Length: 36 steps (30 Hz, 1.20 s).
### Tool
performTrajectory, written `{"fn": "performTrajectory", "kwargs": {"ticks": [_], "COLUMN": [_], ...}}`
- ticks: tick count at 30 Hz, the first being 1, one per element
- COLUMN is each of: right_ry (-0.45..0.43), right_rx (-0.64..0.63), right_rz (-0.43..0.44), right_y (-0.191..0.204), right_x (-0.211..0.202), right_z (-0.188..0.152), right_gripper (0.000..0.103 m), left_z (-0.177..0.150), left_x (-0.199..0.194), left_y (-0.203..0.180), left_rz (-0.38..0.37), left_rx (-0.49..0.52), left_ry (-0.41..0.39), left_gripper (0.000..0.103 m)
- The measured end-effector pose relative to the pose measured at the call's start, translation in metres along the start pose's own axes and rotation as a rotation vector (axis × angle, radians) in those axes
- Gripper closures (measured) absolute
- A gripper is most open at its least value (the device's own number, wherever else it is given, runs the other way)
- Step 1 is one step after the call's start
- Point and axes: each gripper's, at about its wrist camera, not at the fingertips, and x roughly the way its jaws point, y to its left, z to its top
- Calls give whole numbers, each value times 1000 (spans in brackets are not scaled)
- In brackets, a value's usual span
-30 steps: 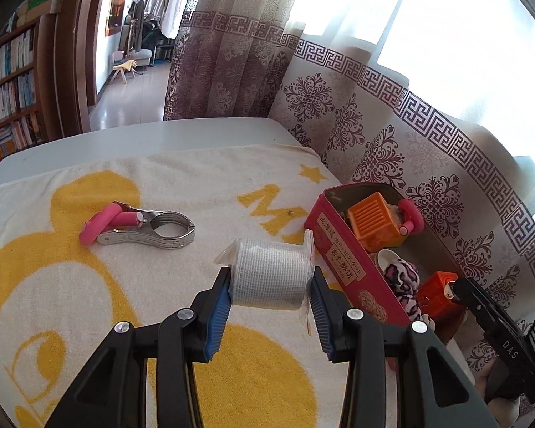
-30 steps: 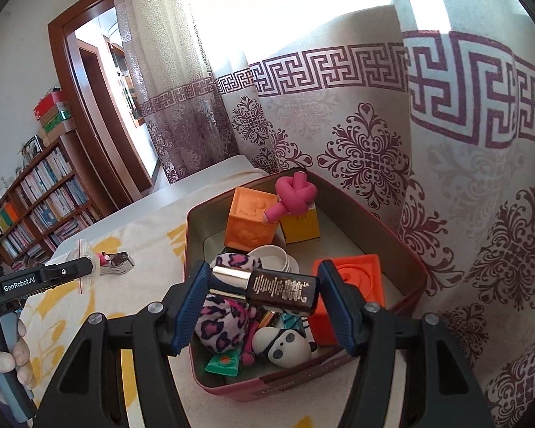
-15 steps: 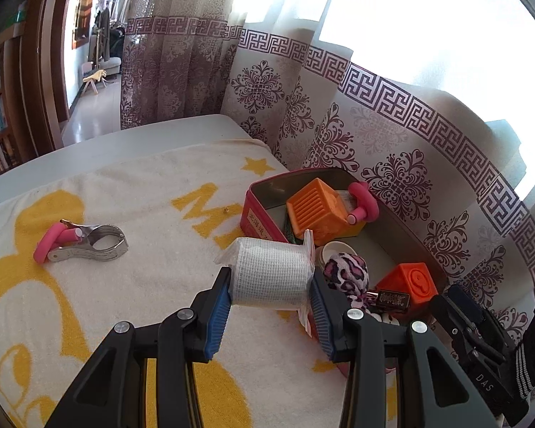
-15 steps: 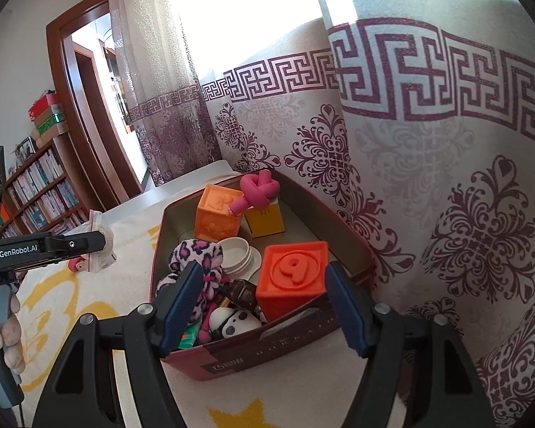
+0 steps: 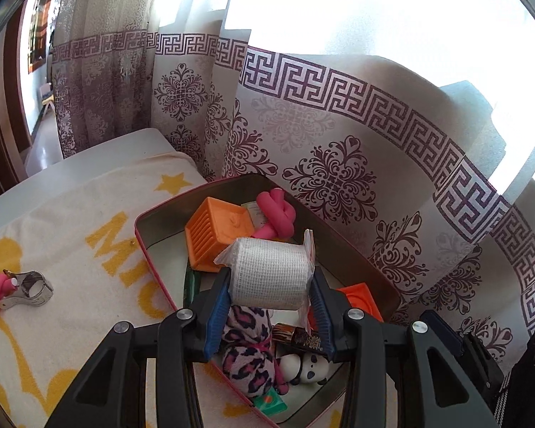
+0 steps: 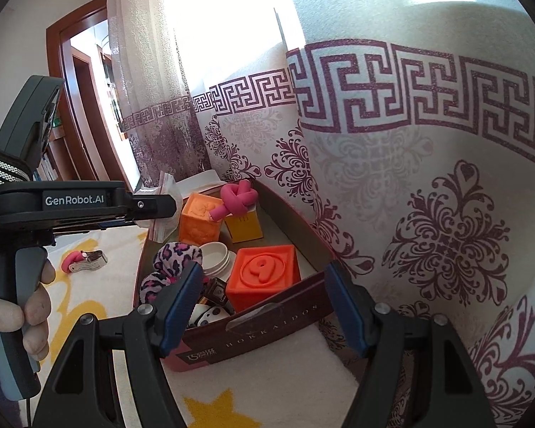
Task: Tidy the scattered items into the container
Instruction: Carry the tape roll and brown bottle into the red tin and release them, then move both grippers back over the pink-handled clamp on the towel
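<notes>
My left gripper is shut on a white gauze roll in clear wrap and holds it above the red tin box. The box holds an orange cube, a pink knotted toy, a leopard scrunchie, a panda toy, a dark bottle and an orange number block. My right gripper is open and empty, just in front of the box's near wall. A pink-handled metal clip lies on the towel, left of the box.
The box stands on a white and yellow towel, close against a patterned curtain. The left gripper's body and the hand holding it show at the left of the right wrist view. A doorway lies beyond.
My left gripper has carried the gauze roll rightward from over the towel to above the box. My right gripper let the dark bottle go into the box, opened and drew back.
</notes>
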Motion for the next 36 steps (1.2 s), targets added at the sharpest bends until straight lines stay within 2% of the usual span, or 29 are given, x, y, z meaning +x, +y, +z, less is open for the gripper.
{"fn": "performTrajectory", "kwargs": {"ticks": [2, 7, 19, 27, 36], "right_ry": [3, 1, 17, 29, 48], "right_rx": [-3, -9, -26, -56, -98], "right_rz": [1, 6, 42, 69, 109], "right_y": [1, 3, 23, 47, 79], "right_x": [0, 0, 4, 5, 10], "right_z": [-1, -2, -3, -5, -8], "right_gripper": [28, 28, 27, 26, 26], "left_z": [2, -3, -17, -30, -45], "left_x": [3, 5, -7, -27, -50], "left_y": [-1, 7, 51, 79, 119], "left_rz": [4, 42, 98, 222, 271], "left_rx": [-9, -9, -107, -115, -176], "left_ry": [-4, 5, 14, -29, -53], "left_gripper": [35, 35, 35, 35, 35]}}
